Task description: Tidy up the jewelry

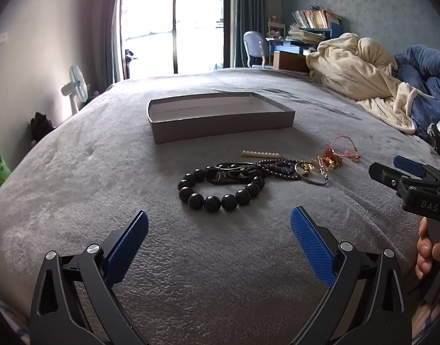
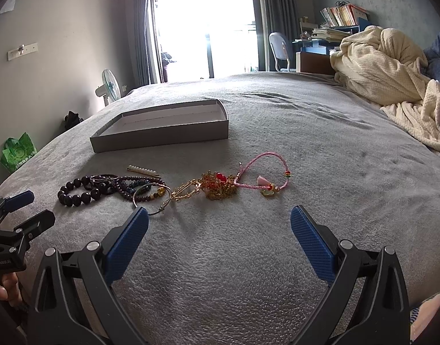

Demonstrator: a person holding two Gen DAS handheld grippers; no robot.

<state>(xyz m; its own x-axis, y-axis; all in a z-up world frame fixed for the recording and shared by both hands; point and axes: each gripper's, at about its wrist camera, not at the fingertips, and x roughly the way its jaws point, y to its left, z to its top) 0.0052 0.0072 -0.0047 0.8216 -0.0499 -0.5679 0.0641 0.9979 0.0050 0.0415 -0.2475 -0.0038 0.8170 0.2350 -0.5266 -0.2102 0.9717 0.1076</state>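
Between spread tools [image 1: 219,224] [image 2: 219,224]: bare blanket [image 2: 220,258], jewelry [image 2: 151,187] beyond.

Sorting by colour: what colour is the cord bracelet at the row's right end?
Pink cord bracelet, clearest in the right wrist view.

A grey-blanketed bed [image 2: 277,132] fills the room. Bright daylight floods through a glass door [image 2: 205,26] flanked by grey curtains [image 2: 139,28]. A fan [image 2: 109,86] stands left; a cluttered desk [image 2: 315,46] stands right.

Grey bed [image 2: 277,258] — open box [image 2: 162,132], jewelry row [image 2: 168,188], perhaps tangled, blankets [image 2: 386,69].
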